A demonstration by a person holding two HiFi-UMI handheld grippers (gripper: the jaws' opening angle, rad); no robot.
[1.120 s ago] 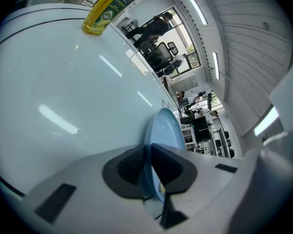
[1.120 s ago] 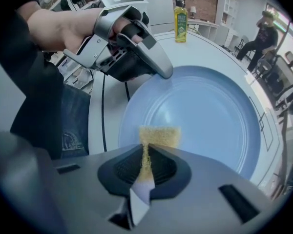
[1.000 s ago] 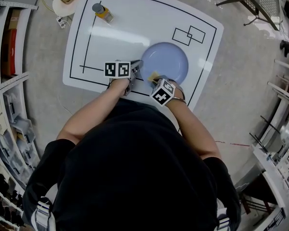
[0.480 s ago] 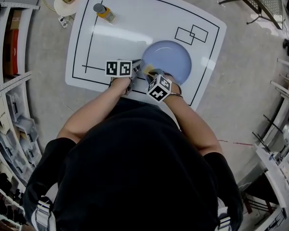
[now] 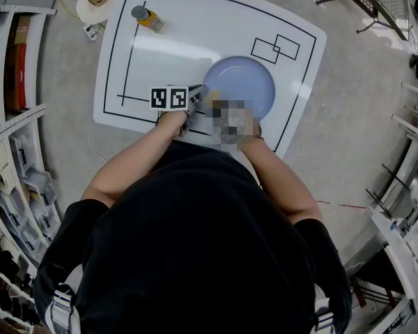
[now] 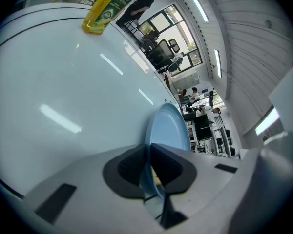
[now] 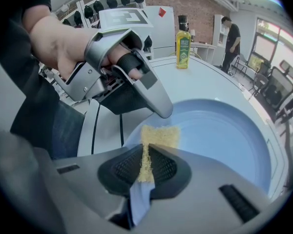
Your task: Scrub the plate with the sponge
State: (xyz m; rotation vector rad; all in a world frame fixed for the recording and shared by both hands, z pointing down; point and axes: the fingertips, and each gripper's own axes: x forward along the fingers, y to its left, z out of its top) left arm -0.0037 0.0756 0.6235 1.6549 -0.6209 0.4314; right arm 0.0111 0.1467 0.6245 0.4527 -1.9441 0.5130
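Observation:
A pale blue plate (image 5: 242, 83) lies on the white table (image 5: 167, 54) near its front edge. My left gripper (image 5: 197, 97) is shut on the plate's left rim; in the left gripper view the thin rim (image 6: 151, 150) runs between the two dark pads. The right gripper (image 7: 145, 167) is shut on a thin yellow sponge (image 7: 159, 135), which rests flat on the plate (image 7: 224, 140) just beside the left gripper's fingertip (image 7: 162, 110). In the head view a mosaic patch hides the right gripper.
A yellow dish-soap bottle (image 5: 148, 18) stands at the table's far left corner, and shows too in the right gripper view (image 7: 183, 44). Black lines and two outlined rectangles (image 5: 274, 50) mark the table top. Shelves line the left side. A person (image 7: 231, 39) stands far behind.
The right gripper has slid the sponge leftward along the plate's near side, closer to the left gripper. The left gripper has kept its hold on the rim.

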